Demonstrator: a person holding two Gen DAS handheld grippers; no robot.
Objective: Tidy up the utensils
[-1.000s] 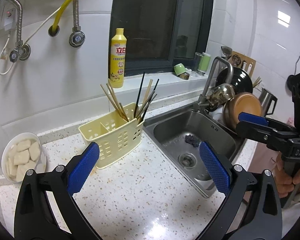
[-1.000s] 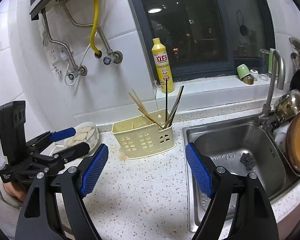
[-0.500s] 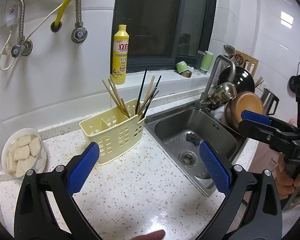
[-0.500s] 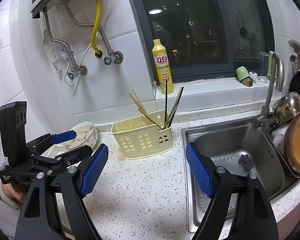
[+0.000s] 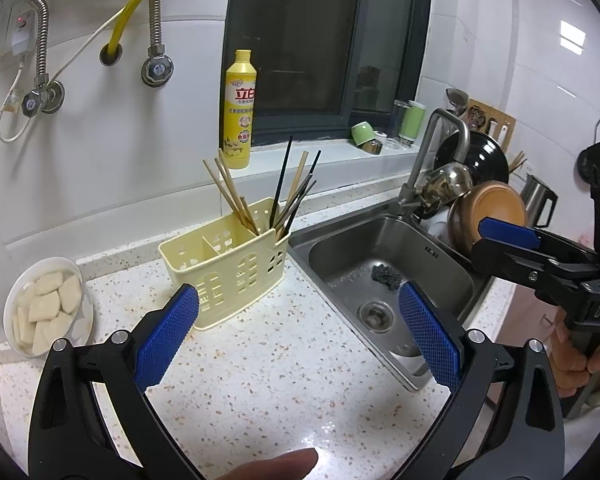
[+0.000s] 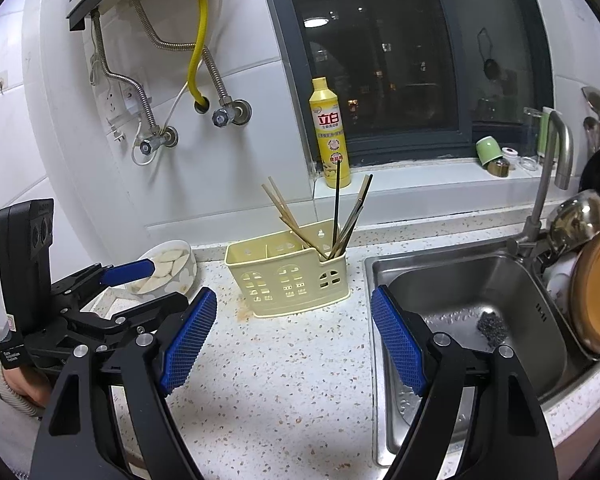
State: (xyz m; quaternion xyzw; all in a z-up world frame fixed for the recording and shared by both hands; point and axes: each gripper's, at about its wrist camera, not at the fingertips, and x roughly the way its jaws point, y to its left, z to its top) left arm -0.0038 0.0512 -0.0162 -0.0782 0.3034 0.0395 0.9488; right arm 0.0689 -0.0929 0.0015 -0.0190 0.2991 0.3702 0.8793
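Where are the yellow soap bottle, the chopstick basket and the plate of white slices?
Soap bottle [image 6: 329, 136], right wrist view, on its label.
Chopstick basket [image 6: 288, 284], right wrist view, on its front wall.
Plate of white slices [image 5: 10, 304], left wrist view, on its left rim.
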